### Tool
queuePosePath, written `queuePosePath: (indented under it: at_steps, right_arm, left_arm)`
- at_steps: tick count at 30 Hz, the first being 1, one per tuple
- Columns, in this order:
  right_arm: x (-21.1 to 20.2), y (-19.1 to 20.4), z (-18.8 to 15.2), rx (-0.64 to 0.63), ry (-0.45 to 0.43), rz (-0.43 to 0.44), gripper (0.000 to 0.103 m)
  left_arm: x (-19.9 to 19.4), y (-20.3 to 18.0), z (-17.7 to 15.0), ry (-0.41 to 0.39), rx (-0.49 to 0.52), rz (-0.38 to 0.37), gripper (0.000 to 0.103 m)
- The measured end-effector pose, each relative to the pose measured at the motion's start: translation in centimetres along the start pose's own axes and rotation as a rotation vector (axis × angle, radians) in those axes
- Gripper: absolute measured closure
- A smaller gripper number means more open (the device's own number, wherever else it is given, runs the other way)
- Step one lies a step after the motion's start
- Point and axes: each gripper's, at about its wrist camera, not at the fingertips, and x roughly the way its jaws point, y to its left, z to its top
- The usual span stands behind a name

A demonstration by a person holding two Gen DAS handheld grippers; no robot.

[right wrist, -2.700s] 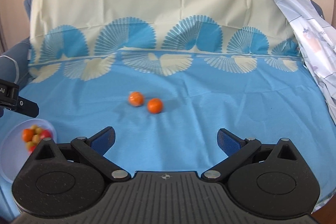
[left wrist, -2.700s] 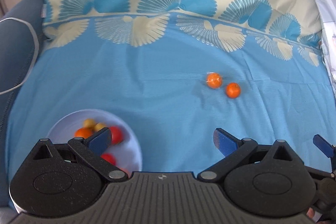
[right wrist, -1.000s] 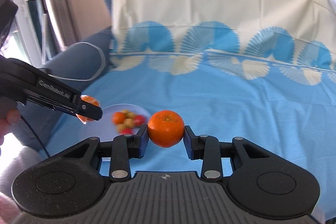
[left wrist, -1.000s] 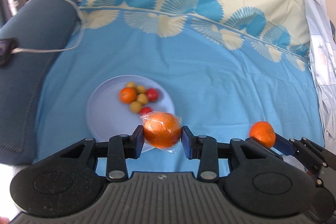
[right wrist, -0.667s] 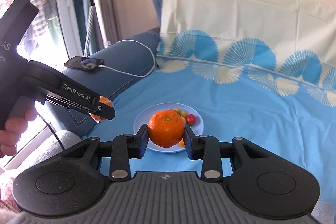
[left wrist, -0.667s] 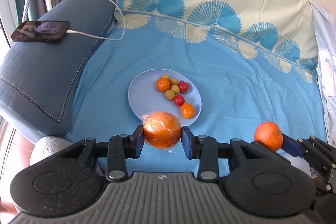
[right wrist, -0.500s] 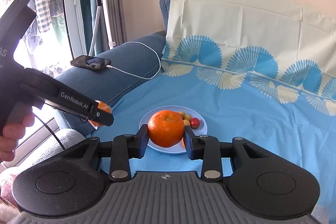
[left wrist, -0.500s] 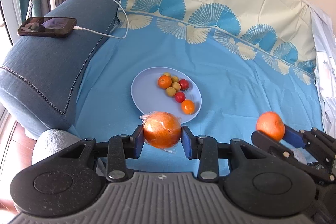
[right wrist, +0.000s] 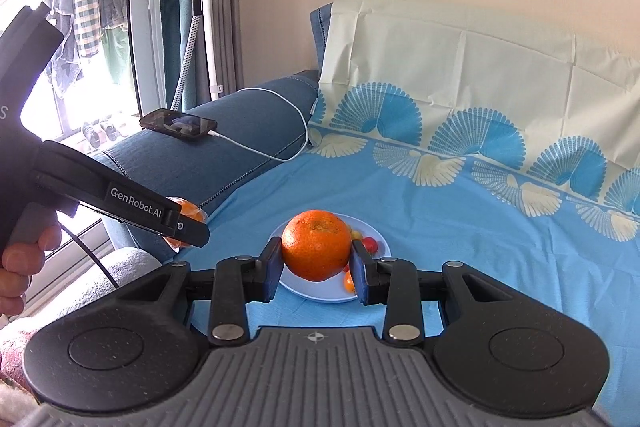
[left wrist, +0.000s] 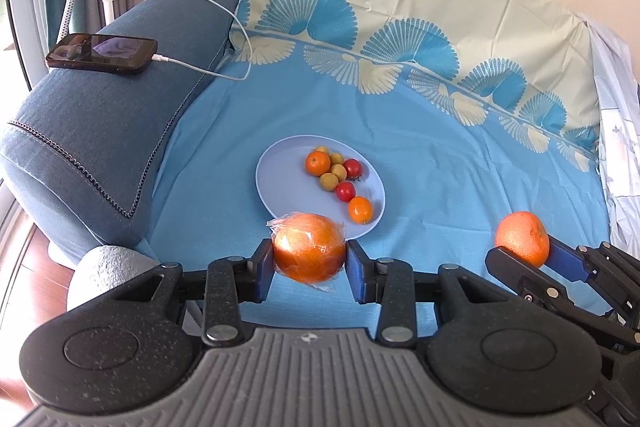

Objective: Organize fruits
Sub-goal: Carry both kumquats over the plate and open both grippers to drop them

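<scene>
Above the near edge of the plate (left wrist: 280, 183), the left gripper (left wrist: 309, 259) clamps a wrapped orange (left wrist: 308, 253); right of the plate, the right gripper (right wrist: 316, 263) pinches a bare orange (right wrist: 316, 245); both wait for lowering and release.

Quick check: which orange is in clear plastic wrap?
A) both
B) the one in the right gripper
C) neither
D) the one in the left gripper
D: crinkled clear film surrounds the orange in the left gripper; the right gripper's orange shows bare peel.
</scene>
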Motion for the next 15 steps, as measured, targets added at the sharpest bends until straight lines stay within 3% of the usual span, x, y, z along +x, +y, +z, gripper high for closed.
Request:
queuePosePath:
  at_steps: [15]
  right_arm:
    - [0.02,0.15,-0.02,0.002,0.003,-0.002,0.066]
  left_arm:
    - [0.24,-0.02,0.08,0.005,0.0,0.013,0.061]
